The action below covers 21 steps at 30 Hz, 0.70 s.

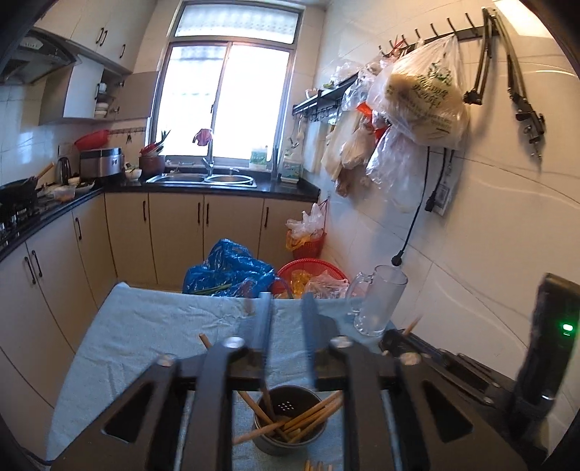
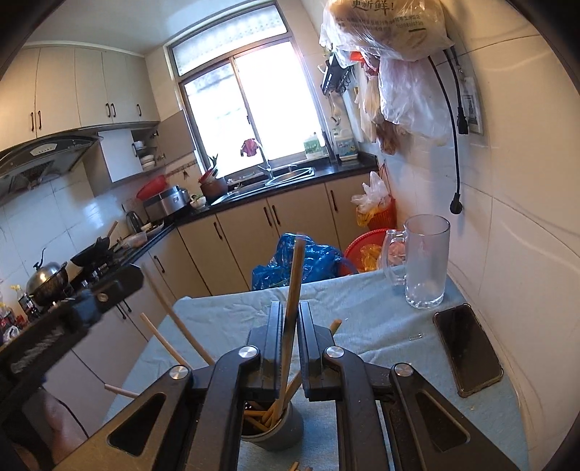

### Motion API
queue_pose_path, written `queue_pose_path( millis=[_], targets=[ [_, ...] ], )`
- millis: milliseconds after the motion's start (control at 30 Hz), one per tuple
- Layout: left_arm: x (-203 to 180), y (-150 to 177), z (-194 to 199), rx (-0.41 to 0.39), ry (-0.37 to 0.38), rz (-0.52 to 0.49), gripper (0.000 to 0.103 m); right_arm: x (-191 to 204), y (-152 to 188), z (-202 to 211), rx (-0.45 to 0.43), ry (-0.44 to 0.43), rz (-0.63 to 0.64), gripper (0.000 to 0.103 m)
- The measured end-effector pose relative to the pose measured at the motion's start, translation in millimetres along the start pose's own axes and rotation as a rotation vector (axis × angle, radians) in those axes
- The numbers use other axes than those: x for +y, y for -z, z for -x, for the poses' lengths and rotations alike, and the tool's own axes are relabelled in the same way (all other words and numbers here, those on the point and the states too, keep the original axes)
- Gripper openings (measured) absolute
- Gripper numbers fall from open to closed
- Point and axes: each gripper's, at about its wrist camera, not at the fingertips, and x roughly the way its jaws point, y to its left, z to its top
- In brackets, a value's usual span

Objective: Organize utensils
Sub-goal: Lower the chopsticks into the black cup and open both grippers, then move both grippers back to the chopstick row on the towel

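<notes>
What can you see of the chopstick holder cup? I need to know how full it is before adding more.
The chopstick holder cup is a grey, metal-looking cylinder with small drain holes in its inner wall. It stands upright on the light blue cloth, right below both grippers. Several wooden chopsticks lean crisscross inside, some ends sticking out over its rim; there is still room. One long chopstick stands in it, rising between the right gripper jaws.

I face a bright, white-framed sliding window (image 1: pixel 224 98) that floods my narrow kitchen with daylight. Beneath it a black stone countertop (image 1: pixel 232 186) carries a steel double sink (image 1: pixel 203 178) over beige cabinet doors (image 1: pixel 174 235). White glossy wall tiles (image 1: pixel 500 224) run along my right, with a black hook rail (image 1: pixel 453 34) holding plastic bags.
</notes>
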Motion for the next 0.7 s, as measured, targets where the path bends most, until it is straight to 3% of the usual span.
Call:
queue_pose_path(
  millis=[100, 400, 567, 700],
  targets=[
    [-3, 1, 20, -0.025, 0.011, -0.002, 0.036, -3, -2, 1, 0.002, -0.007, -0.018, 0.031],
    [3, 2, 91, -0.078, 0.05, 0.008, 0.043, -4, -9, 36, -0.03, 0.016, -0.019, 0.048],
    [21, 21, 145, -0.111, 0.041, 0.028, 0.05, -6, -6, 77, -0.058, 0.036, -0.003, 0.06],
    [35, 48, 174, -0.116, 0.001, 0.043, 0.056, -10, 10, 103, -0.027, 0.056, 0.012, 0.071]
  ],
)
